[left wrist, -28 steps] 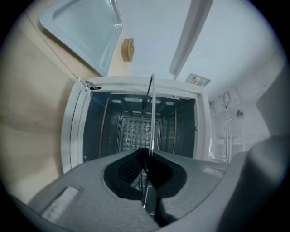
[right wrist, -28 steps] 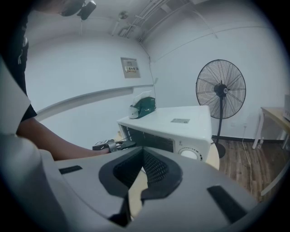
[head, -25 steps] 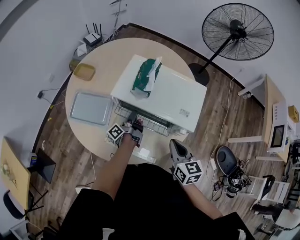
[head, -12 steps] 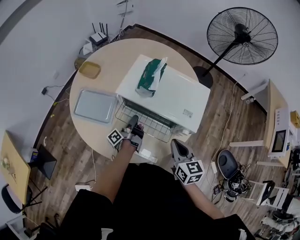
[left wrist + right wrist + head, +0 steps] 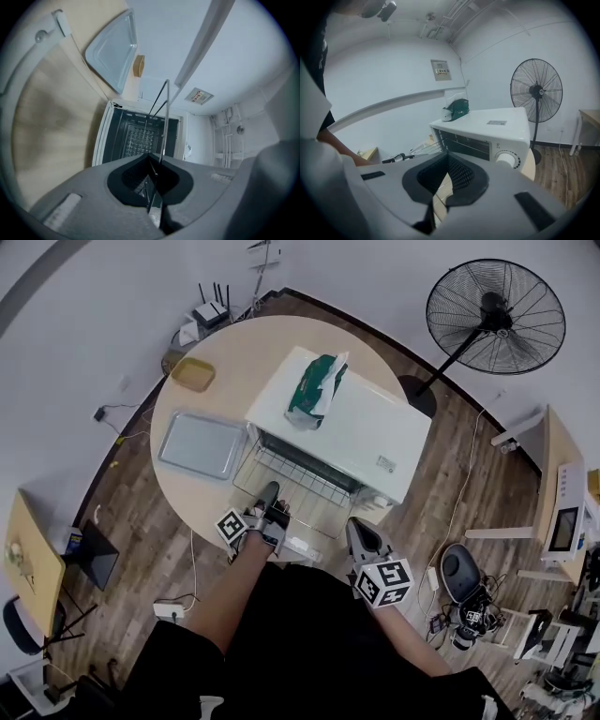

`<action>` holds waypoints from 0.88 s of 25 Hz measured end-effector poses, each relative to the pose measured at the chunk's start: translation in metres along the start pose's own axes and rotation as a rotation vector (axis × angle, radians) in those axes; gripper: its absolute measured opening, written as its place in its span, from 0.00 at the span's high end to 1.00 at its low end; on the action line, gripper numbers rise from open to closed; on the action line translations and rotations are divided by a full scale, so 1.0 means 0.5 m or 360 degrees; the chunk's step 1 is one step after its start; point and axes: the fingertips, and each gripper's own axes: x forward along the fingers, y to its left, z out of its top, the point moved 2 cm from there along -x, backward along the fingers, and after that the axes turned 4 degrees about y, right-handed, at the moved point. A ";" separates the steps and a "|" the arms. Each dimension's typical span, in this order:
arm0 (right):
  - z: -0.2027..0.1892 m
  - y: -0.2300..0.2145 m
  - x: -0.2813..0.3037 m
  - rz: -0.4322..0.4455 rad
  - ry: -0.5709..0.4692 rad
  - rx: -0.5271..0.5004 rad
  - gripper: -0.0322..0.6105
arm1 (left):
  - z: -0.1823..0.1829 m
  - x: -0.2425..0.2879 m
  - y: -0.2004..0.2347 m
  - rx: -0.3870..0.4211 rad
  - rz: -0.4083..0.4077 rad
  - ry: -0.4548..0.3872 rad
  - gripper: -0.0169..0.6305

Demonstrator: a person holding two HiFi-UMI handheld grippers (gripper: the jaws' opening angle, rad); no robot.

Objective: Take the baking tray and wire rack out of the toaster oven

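While the left gripper [image 5: 271, 493] is clamped tight on the front wire of the wire rack [image 5: 300, 486], that thin metal grid juts well out of the white toaster oven [image 5: 352, 437], low over the round pale-wood table [image 5: 220, 362], with its back edge at the oven's mouth. From the left gripper view the dark cavity [image 5: 140, 136] looks bare inside, a patterned surface showing deep within it, and one slim rod of the rack [image 5: 165, 108] runs straight into the pinched jaws [image 5: 151, 164]. Over to the oven's left, the baking tray [image 5: 202, 444] lies flat on the table, a shallow grey rectangle with rounded corners and nothing in it [image 5: 115, 51]. A small yellow dish [image 5: 192, 374] sits beyond it. On the oven's smooth boxy top rests a crumpled green pack [image 5: 317, 390]. The right gripper [image 5: 356, 531] hangs off the table's near edge, jaws together on nothing [image 5: 447, 157].
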 end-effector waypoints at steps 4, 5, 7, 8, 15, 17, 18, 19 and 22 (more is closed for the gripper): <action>-0.004 0.015 0.006 0.0037 0.0018 -0.0018 0.95 | -0.007 -0.035 -0.008 -0.0014 0.0002 -0.0016 0.95; -0.005 0.019 0.009 0.0047 0.0021 -0.0022 0.95 | -0.008 -0.044 -0.008 -0.0013 0.0008 -0.0018 0.95; -0.005 0.028 0.015 0.0065 0.0027 -0.0033 0.95 | -0.011 -0.065 -0.005 -0.0014 0.0023 -0.0023 0.95; -0.005 0.031 0.018 0.0075 0.0029 -0.0039 0.95 | -0.012 -0.075 -0.003 -0.0015 0.0028 -0.0025 0.95; 0.001 0.057 0.039 0.0142 0.0048 -0.0072 0.95 | -0.008 -0.144 -0.005 -0.0020 0.0004 -0.0114 0.95; 0.003 0.067 0.045 0.0167 0.0053 -0.0084 0.95 | -0.002 -0.162 -0.008 -0.0008 -0.0001 -0.0135 0.95; 0.003 0.073 0.049 0.0181 0.0056 -0.0089 0.95 | 0.001 -0.170 -0.010 -0.0002 -0.0006 -0.0144 0.95; 0.004 0.079 0.053 0.0195 0.0060 -0.0094 0.95 | 0.005 -0.178 -0.013 0.0000 -0.0012 -0.0154 0.95; 0.005 0.102 0.068 0.0247 0.0076 -0.0108 0.95 | 0.017 -0.205 -0.023 -0.0010 -0.0036 -0.0218 0.95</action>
